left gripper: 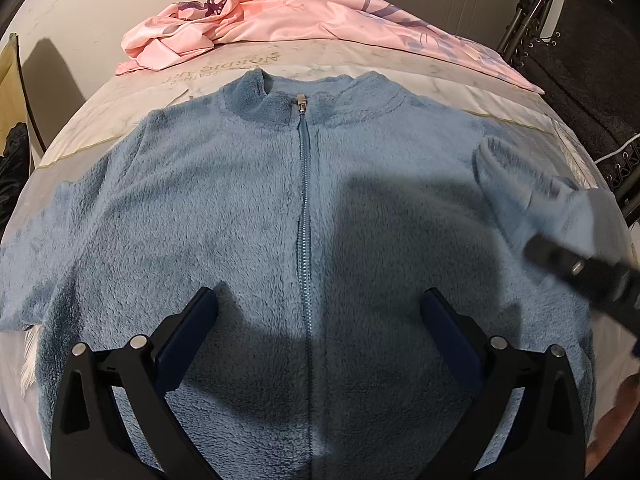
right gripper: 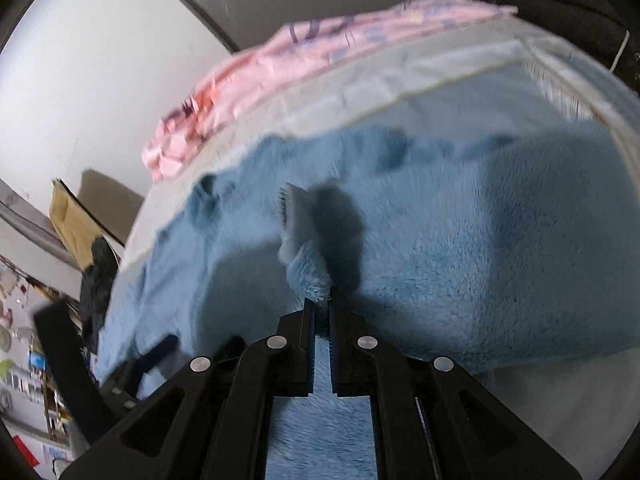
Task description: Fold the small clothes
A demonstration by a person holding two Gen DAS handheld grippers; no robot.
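A blue fleece zip jacket [left gripper: 240, 208] lies front-up on a bed, collar at the far end and zipper [left gripper: 305, 200] closed down the middle. My left gripper [left gripper: 318, 312] hovers open over the lower chest, one finger on each side of the zipper. In the left wrist view my right gripper [left gripper: 560, 256] comes in from the right, holding the jacket's right sleeve [left gripper: 516, 188] lifted over the body. The right wrist view shows that gripper [right gripper: 322, 304] shut on the sleeve cuff [right gripper: 304, 248], with the jacket body [right gripper: 480, 240] spread below.
A crumpled pink sheet [left gripper: 280, 28] lies at the far end of the pale mattress cover [left gripper: 160, 92]. A dark folding chair frame [left gripper: 560, 40] stands at the right of the bed. A white wall [left gripper: 80, 20] runs behind, with clutter at the left [right gripper: 40, 340].
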